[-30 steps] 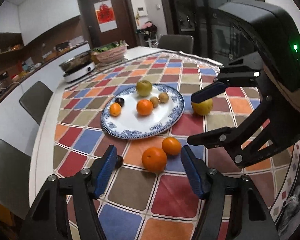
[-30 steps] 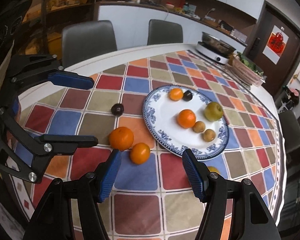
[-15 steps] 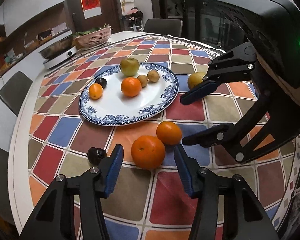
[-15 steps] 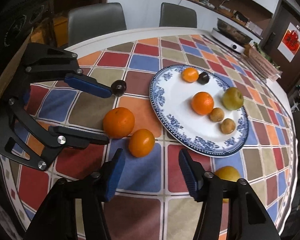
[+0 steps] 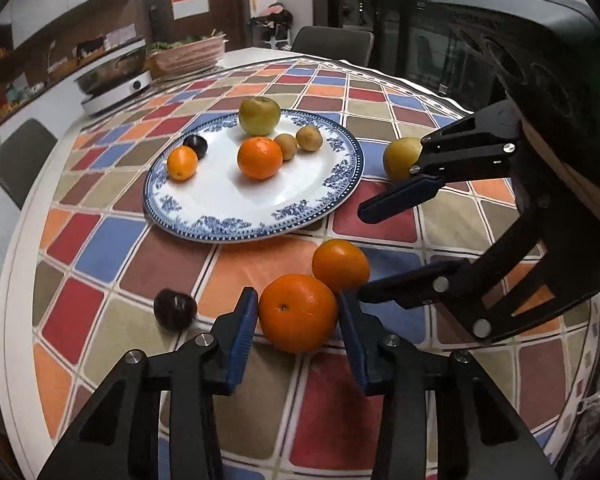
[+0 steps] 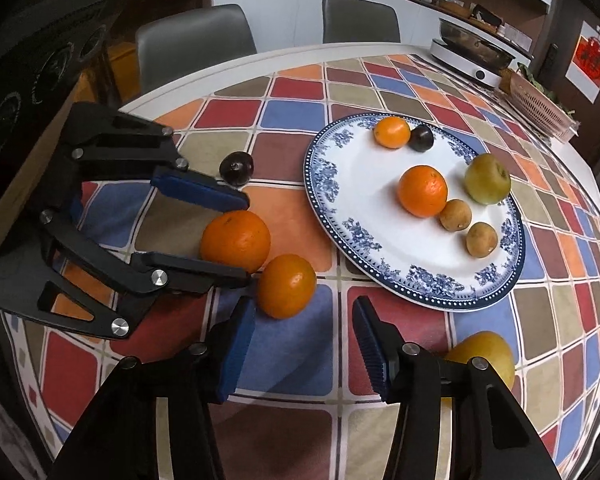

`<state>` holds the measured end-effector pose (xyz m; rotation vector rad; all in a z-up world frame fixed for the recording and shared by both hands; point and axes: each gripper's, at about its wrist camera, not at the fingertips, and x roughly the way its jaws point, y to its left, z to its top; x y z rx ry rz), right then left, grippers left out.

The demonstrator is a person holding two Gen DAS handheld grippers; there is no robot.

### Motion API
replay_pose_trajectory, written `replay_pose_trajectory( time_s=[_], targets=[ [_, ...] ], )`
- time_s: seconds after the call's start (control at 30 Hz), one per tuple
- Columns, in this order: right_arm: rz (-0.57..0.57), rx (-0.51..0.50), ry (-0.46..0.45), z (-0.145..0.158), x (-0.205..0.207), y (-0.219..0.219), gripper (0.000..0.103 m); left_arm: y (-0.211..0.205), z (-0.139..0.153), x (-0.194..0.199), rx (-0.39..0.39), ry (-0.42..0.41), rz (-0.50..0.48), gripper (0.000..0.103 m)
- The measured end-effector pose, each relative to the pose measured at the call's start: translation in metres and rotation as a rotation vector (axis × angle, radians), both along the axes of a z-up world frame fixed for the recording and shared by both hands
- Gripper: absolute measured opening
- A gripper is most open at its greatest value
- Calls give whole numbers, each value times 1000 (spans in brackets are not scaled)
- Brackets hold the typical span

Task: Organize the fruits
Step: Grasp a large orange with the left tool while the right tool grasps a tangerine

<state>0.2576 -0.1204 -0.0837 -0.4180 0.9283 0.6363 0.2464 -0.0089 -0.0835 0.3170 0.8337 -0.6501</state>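
My left gripper (image 5: 297, 312) has just been closing; its blue-padded jaws flank the large round orange (image 5: 298, 312) on the checkered tablecloth (image 5: 112, 236). A smaller orange (image 5: 341, 266) touches it on the far right. The blue-patterned white plate (image 5: 236, 220) lies beyond.

Left gripper (image 5: 298, 312): tilted steeply down toward the table, blue pads on either side of the large orange (image 5: 298, 312); jaws have just been closing, pads at its flanks (contact cannot be told).
Right gripper (image 6: 304, 320): also angled down, jaws apart and just been closing, nothing pressed between the pads.
Relation: right gripper's fingers (image 5: 400, 196) reach in across the left gripper's front.
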Motion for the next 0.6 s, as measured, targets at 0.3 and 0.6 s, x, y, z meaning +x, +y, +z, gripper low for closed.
replay_pose_trajectory(
  time_s=[0.3, 0.6],
  targets=[
    [-62, 83, 4, 0, 8, -1, 51, 22, 15, -8, -31, -13, 260, 40],
    [-135, 144, 65, -9, 19, 1, 41, 36, 21, -11, -128, 28, 400, 40]
  ],
)
